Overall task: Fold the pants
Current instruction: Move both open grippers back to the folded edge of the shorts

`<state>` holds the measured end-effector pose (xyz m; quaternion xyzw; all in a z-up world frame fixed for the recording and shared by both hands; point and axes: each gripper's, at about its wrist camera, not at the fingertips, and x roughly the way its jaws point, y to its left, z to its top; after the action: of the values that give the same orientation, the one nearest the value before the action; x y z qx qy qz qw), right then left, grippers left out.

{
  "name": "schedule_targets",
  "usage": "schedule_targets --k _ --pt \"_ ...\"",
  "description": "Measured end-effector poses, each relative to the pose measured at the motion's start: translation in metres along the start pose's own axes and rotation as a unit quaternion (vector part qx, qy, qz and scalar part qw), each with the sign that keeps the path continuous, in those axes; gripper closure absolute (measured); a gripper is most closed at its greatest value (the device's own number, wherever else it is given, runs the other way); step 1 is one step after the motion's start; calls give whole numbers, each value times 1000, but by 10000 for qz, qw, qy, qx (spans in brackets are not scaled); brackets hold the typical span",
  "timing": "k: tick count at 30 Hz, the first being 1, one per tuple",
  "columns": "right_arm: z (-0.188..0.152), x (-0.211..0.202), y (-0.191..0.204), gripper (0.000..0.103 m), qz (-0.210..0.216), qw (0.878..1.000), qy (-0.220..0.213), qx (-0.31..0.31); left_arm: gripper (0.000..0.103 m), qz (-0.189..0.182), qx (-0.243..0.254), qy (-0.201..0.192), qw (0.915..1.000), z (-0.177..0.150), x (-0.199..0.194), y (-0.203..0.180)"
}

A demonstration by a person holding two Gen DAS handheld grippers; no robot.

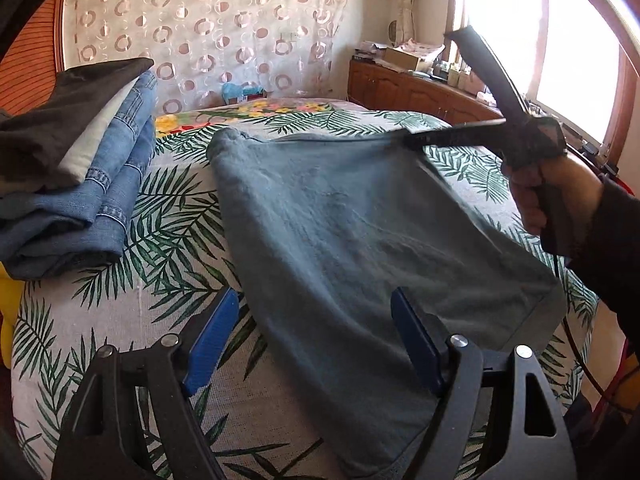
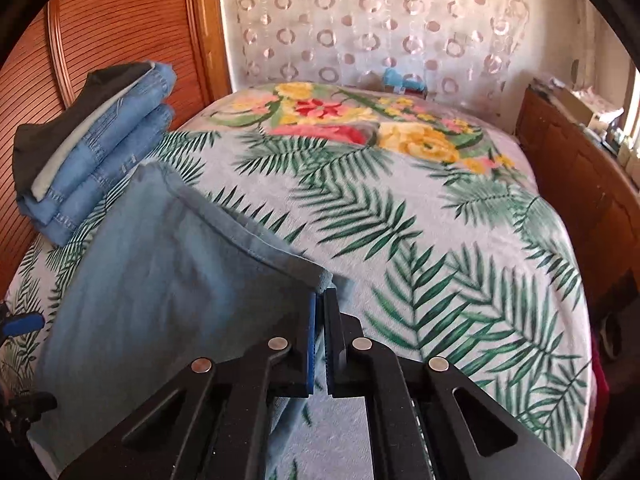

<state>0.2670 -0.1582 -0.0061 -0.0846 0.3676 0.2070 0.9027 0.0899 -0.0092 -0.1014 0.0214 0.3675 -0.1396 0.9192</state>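
Pants [image 1: 360,232] of soft, faded blue-grey cloth lie on the bed [image 2: 440,240], folded into a broad flat panel with a stitched hem along one edge. We see the right gripper [image 2: 320,300] with its jaws pressed together, pinching one corner of the pants and lifting that edge off the leaf-patterned cover. We see the left gripper [image 1: 316,340] hovering low over the near end of the pants, its blue-padded jaws spread wide and holding nothing. Beside the pants, near the wooden headboard [image 2: 100,40], sits a stack of folded clothes [image 1: 76,160], mostly denim with dark cloth on top.
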Motion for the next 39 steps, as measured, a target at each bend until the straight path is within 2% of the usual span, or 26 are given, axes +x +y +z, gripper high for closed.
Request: schedule_targets --k 4,8,11,15,18,20,22,31,35,39 --pt "7 4 -8 100 -234 9993 -131 242 24 28 5 12 10000 -1 -1 -1" --pt "7 19 -4 99 -247 9995 87 149 24 46 -35 62 10000 -1 1 -1" --pt "5 19 -5 88 -242 9995 119 154 24 57 -54 91 9999 -1 2 -1" --pt "-2 -1 -8 81 -185 9996 71 194 24 75 -82 109 9999 1 4 0" --pt "-17 -29 -4 77 -39 9999 -65 150 24 85 -65 91 9999 1 4 0" --pt "-31 -46 -2 67 19 9997 -176 182 24 112 -47 82 9999 2 4 0" --pt "-47 -60 2 64 14 9994 -256 247 24 130 -30 86 9999 1 5 -1" --pt "-103 -103 18 61 333 9989 -304 125 24 180 -61 31 9998 0 3 0" --pt "-120 -114 25 61 455 9985 -289 46 24 123 -147 -173 9997 -1 -10 2" --pt "-136 -120 32 61 486 9986 -202 49 34 30 -133 -216 9997 -8 -26 1"
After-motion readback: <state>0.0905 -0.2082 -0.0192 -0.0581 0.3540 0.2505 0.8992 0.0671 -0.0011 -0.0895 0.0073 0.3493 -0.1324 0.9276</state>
